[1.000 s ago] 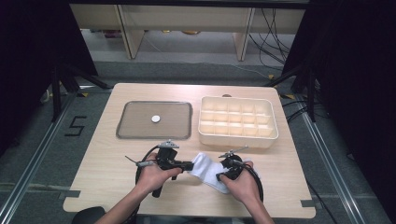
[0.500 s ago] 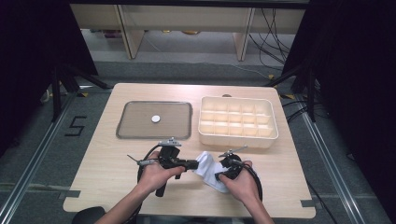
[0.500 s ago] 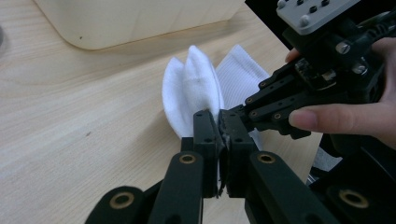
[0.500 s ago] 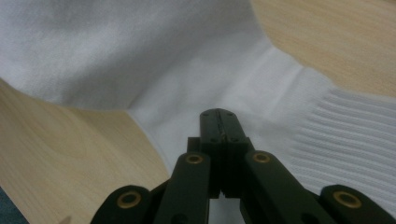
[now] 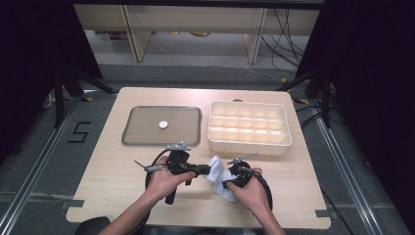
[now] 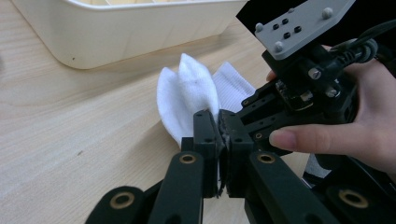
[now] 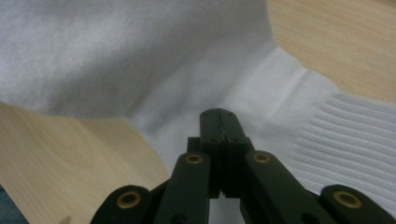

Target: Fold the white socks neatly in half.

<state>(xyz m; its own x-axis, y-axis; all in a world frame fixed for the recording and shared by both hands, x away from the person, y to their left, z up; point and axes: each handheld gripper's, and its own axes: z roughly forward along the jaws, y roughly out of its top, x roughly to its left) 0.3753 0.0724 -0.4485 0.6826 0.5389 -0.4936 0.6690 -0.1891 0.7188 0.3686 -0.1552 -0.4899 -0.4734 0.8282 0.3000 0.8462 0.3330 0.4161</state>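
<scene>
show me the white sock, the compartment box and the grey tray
white sock [image 6: 187, 88], left gripper view, on its folded upper part
compartment box [image 5: 247, 145], high view, on its near outer wall
grey tray [image 5: 142, 128], high view, on its bare floor left of the white disc

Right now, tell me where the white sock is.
In the high view, the white sock lies on the table's near edge, right of centre, between the left gripper and right gripper, just in front of the cream compartment box.

Soft white ribbed cloth sock [image 7: 299, 116] on matt pale wood table [image 5: 117, 171].
</scene>
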